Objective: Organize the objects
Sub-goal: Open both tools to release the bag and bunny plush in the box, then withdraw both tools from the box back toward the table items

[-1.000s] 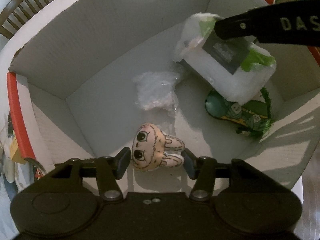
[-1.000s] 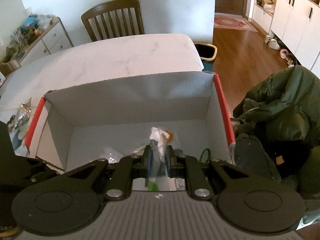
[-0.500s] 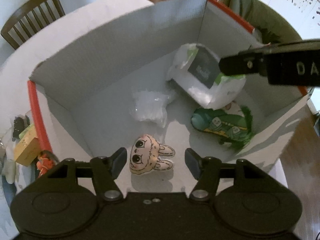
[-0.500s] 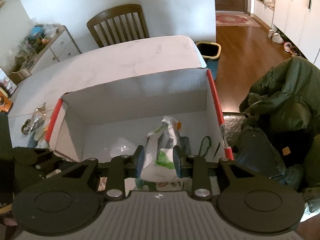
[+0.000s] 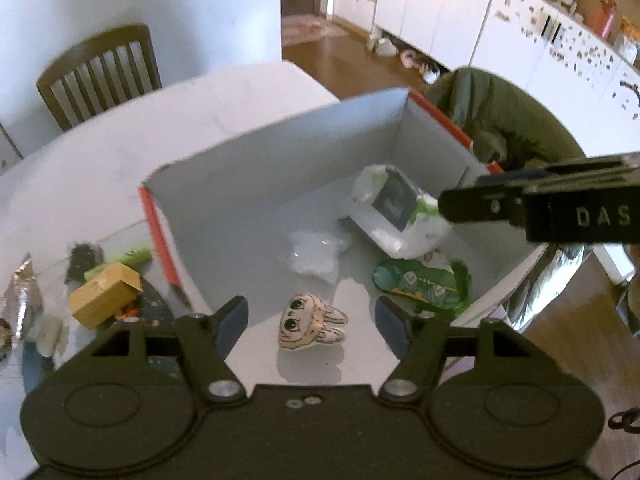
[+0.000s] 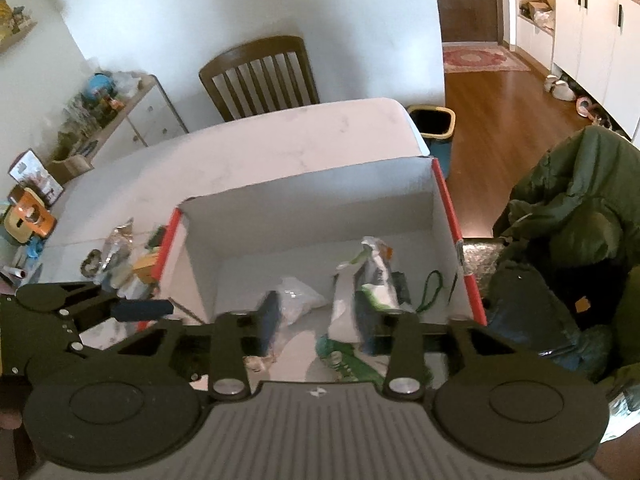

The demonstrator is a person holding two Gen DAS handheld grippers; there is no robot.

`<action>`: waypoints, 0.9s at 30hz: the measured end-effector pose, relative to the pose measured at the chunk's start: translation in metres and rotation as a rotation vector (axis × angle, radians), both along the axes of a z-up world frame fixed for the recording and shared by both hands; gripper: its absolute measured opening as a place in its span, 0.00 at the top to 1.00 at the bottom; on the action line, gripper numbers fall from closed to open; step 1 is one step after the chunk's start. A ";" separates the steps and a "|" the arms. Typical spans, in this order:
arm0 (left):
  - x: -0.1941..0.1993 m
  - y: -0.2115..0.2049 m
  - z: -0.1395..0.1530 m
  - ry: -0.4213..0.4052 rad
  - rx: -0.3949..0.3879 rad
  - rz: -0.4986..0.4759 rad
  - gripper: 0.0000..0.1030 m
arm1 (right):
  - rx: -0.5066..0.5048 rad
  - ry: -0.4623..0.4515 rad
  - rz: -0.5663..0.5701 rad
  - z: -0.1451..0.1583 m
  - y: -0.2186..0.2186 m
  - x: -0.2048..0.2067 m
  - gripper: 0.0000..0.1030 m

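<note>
A white marble-patterned table (image 6: pixel 256 152) is observed carrying an open cardboard box (image 5: pixel 280 168) with grey inner walls and red-edged flaps. Inside the box, a bunny-face plush (image 5: pixel 308 322) is seen lying flat near the front wall, a clear crumpled plastic bag (image 5: pixel 316 252) at the centre, a white and green packet (image 5: pixel 396 216) towards the right wall, and a green printed pouch (image 5: pixel 420 284) just in front of that packet.

The left gripper (image 5: pixel 312 320) is held above the box's front edge with its jaws spread wide and nothing between them. The right gripper (image 6: pixel 316 320) is likewise parted, with the white and green packet (image 6: pixel 368 280) standing beyond it in the box, close against its right finger; contact cannot be confirmed.

To the left of the box, loose clutter is noted on the table, including a tan cardboard carton (image 5: pixel 104 296) and a foil wrapper (image 5: pixel 22 292). A brown slatted chair (image 6: pixel 260 76) is placed at the far side of the table, before a white wall. A dark green jacket (image 6: pixel 572 208) is draped to the right. Wooden flooring (image 6: pixel 500 104), white cabinets (image 5: pixel 440 12) and a bin (image 6: pixel 434 120) are recorded beyond.
</note>
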State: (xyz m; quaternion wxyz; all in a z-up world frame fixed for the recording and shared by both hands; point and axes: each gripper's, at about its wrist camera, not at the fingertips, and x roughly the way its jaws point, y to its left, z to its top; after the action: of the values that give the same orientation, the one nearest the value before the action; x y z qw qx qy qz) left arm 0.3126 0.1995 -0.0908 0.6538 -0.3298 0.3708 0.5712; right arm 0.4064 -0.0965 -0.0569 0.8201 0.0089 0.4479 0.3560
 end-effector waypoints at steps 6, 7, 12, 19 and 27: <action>-0.012 -0.025 0.020 0.004 0.092 -0.009 0.27 | 0.029 -0.028 -0.007 0.014 0.004 -0.022 0.43; -0.016 -0.029 0.024 -0.004 0.105 -0.006 0.27 | 0.038 -0.026 -0.008 0.016 0.006 -0.026 0.43; -0.036 -0.048 0.040 0.002 0.171 -0.004 0.20 | 0.048 -0.056 -0.013 0.026 0.014 -0.052 0.39; -0.073 -0.072 0.053 -0.003 0.220 0.024 0.16 | 0.091 -0.095 -0.011 0.039 0.032 -0.086 0.33; -0.118 -0.094 0.061 -0.012 0.260 0.055 0.16 | 0.102 -0.137 0.001 0.048 0.059 -0.118 0.27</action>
State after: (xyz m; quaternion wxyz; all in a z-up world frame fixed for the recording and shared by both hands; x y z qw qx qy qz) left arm 0.1946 0.1054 -0.0297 0.6775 -0.2555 0.2804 0.6301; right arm 0.2886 -0.0370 -0.0090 0.8472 0.0263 0.3721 0.3784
